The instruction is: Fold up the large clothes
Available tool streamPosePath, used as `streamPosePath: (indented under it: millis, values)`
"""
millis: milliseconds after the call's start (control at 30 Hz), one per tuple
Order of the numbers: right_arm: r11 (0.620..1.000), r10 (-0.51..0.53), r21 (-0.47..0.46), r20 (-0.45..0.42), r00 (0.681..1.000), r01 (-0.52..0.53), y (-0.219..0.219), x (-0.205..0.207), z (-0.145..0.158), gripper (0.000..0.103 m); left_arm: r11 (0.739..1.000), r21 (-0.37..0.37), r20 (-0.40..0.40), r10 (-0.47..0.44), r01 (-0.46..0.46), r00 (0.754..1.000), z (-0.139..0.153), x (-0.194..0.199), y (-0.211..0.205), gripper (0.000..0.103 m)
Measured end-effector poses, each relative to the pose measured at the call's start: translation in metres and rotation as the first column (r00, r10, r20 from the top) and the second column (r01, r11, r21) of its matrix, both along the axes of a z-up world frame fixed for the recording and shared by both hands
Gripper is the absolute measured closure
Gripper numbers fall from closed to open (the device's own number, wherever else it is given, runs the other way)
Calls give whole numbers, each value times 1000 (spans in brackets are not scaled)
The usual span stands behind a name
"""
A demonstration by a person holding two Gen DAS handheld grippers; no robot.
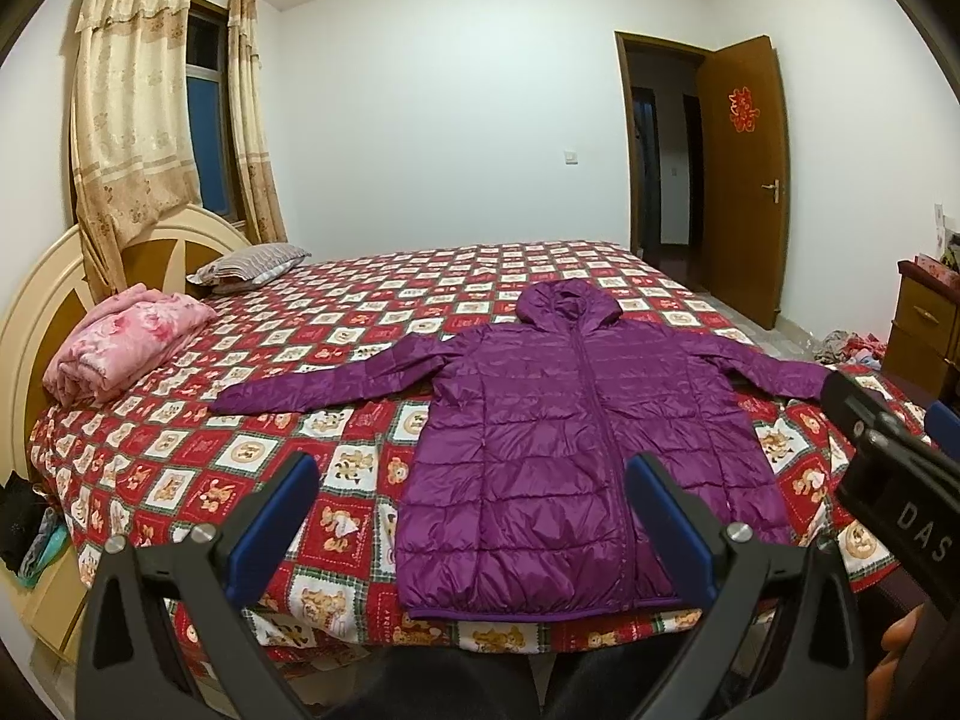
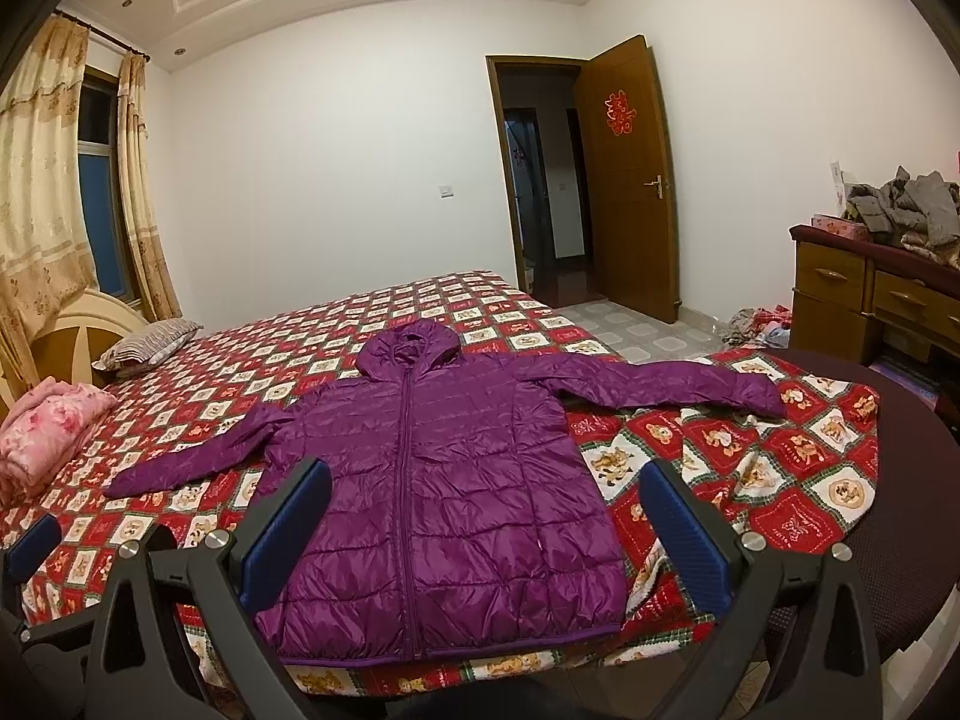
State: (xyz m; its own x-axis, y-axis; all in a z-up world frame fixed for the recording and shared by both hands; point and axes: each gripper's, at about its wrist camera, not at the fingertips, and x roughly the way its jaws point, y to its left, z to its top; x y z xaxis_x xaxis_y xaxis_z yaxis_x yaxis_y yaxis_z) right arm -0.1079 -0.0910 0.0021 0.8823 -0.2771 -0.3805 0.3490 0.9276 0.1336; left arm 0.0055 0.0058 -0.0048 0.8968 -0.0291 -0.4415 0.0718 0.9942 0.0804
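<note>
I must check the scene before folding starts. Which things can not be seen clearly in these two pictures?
- Purple hooded jacket, left wrist view: the right gripper's body covers one cuff.
- Same jacket, right wrist view: the right gripper's fingers cover hem corners.
- Its back: hidden, lying against the bedspread.
- Left gripper: handle cut off by the lower edge.

Both wrist views from bedside, facing across the shared bed point(image 1: 360, 468).
</note>
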Motion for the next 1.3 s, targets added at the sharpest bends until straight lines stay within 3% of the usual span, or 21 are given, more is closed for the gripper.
streamPosePath:
  millis: [1300]
  values:
    - [1000,7,5,-31,999,-6,-4,5,-5,1,1000,-12,-7,2,-2,1000,-4,1,1,0]
